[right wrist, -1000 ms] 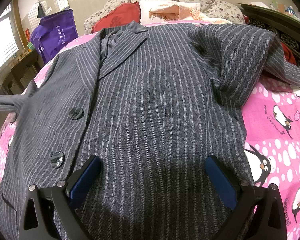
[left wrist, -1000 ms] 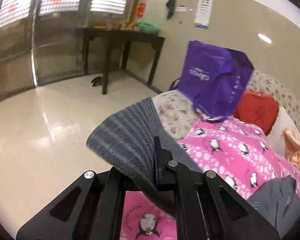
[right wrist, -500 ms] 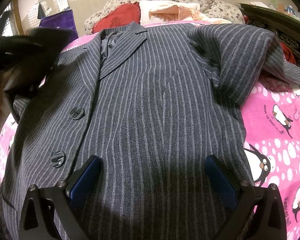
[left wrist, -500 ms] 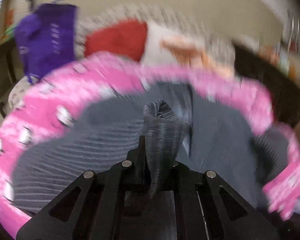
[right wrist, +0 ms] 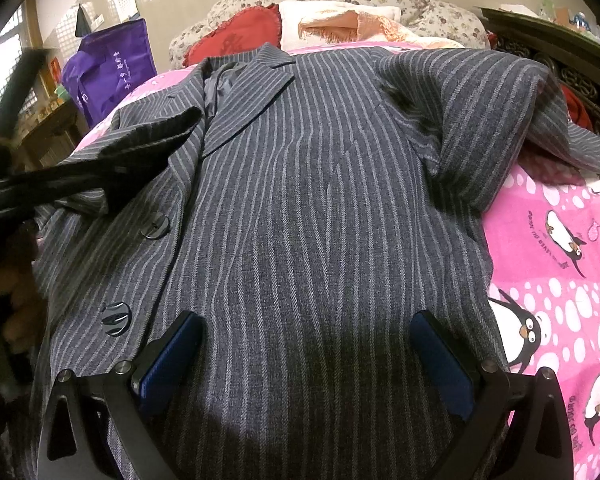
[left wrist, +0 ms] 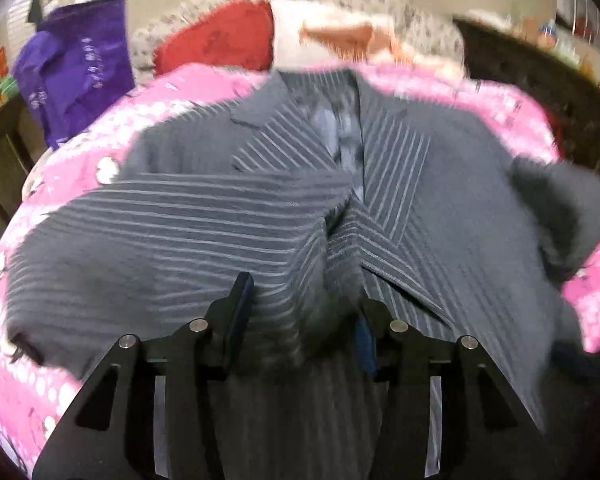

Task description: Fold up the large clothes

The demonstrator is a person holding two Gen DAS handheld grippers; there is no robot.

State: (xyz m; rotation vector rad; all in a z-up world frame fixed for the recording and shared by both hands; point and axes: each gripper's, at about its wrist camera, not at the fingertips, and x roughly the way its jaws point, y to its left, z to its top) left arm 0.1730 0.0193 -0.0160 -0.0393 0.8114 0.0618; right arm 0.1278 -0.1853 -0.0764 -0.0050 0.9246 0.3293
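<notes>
Pink penguin bedspread [right wrist: 556, 216] carries the whole job: your grey pinstriped jacket [right wrist: 320, 208] lies front-up on the bed, directly ahead of and under both tools, collar toward the pillows.

Change since a second ago: the jacket's left sleeve [left wrist: 172, 216], which then hung off the bed edge from your left tool [left wrist: 304, 312], now lies swung across the chest, stripes running crosswise, cuff end bunched right at the tool's tips. The left view is blurred, so fine detail is soft.

Left tool: jaws have just been opening and now stand apart. Sleeve cloth sits between them but the pads no longer pinch it. Reads as a release.

Right tool [right wrist: 304, 356]: jaws spread wide, hovering low over the jacket's lower front, clamped on nothing, unmoved over the same second.

Smaller marks: two dark buttons [right wrist: 116, 314] left of the right tool. Right sleeve [right wrist: 496, 120] lies far right of it, loosely folded near the bed edge.

Judgement: first sleeve fold looks done. The cuff is rumpled and may want smoothing. The right sleeve probably comes next.
</notes>
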